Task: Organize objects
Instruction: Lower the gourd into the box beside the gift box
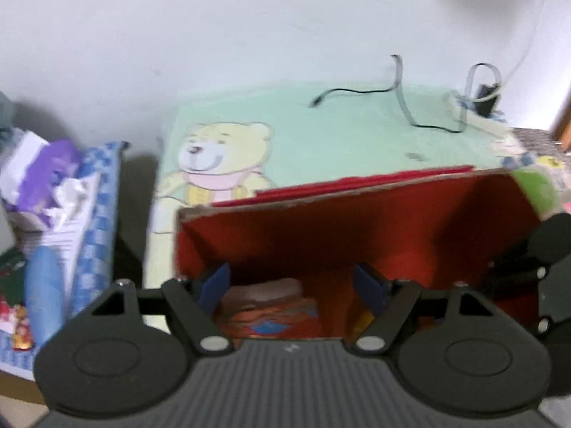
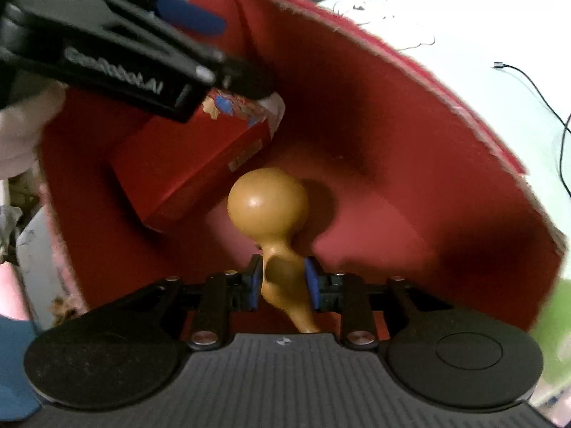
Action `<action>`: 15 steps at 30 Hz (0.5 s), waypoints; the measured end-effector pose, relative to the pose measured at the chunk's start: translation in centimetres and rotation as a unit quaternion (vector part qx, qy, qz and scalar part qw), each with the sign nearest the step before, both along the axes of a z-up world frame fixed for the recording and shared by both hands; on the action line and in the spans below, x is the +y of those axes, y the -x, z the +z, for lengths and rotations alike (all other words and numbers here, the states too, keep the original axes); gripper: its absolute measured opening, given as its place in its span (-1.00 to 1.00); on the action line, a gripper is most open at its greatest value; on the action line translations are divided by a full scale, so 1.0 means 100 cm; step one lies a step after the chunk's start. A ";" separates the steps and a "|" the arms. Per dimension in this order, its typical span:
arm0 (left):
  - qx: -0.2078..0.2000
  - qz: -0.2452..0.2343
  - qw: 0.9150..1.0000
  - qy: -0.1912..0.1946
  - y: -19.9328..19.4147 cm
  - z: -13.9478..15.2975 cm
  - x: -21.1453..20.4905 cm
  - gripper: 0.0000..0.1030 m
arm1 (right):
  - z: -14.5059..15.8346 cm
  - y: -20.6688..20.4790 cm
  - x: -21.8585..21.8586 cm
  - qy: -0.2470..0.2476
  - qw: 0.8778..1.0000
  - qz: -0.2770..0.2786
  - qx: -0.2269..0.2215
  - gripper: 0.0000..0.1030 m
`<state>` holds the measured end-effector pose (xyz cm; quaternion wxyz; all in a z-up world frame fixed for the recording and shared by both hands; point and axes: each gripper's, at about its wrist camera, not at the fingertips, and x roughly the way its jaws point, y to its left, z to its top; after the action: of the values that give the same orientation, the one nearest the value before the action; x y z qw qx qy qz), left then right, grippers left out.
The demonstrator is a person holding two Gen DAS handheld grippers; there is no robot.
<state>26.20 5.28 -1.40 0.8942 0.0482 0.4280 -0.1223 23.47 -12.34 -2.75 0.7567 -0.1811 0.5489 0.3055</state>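
Note:
An open red cardboard box [image 1: 357, 221] stands on the bear-print cloth. In it lies a small red patterned carton [image 2: 189, 164], tilted against the left wall. My left gripper [image 1: 292, 285] hangs open just above that carton [image 1: 271, 310], its blue pads wide apart and touching nothing. In the right wrist view the left gripper [image 2: 232, 53] reaches in from the upper left. My right gripper [image 2: 282, 281] is shut on the narrow upper part of a tan gourd [image 2: 267, 207], whose round bulb points down into the red box [image 2: 392, 142]. The right gripper's black body [image 1: 549, 260] shows at the box's right side.
The mint-green cloth [image 1: 339, 135] carries a black cable [image 1: 357, 91] and a white power strip with a plug [image 1: 481, 107] at the far right. Left of the cloth is a pile of papers, a purple pack and a blue checked sheet [image 1: 96, 214]. A white wall rises behind.

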 end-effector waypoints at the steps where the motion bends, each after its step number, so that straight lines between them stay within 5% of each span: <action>1: -0.002 -0.001 1.000 -0.008 0.001 -0.001 -0.002 0.53 | -0.003 -0.002 0.002 0.003 1.000 -0.003 0.002 -0.39; 4: -0.006 0.002 1.000 -0.026 0.005 -0.002 -0.006 0.53 | -0.009 -0.012 0.005 0.003 0.999 -0.023 0.023 -0.34; 8: -0.013 0.014 1.000 0.002 0.008 0.000 0.003 0.50 | -0.017 -0.027 -0.003 -0.030 0.993 -0.077 0.081 -0.32; 11: -0.023 0.027 0.999 0.032 0.012 0.003 0.012 0.47 | -0.029 -0.046 -0.024 -0.091 0.963 -0.189 0.167 -0.34; 15: -0.027 0.033 0.998 0.049 0.012 0.004 0.017 0.47 | -0.044 -0.057 -0.043 -0.166 0.918 -0.289 0.217 -0.34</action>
<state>25.01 6.94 -0.99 0.9104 -0.0063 0.3982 -0.1127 29.18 -16.64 -7.12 0.6932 0.1838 0.6699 0.1922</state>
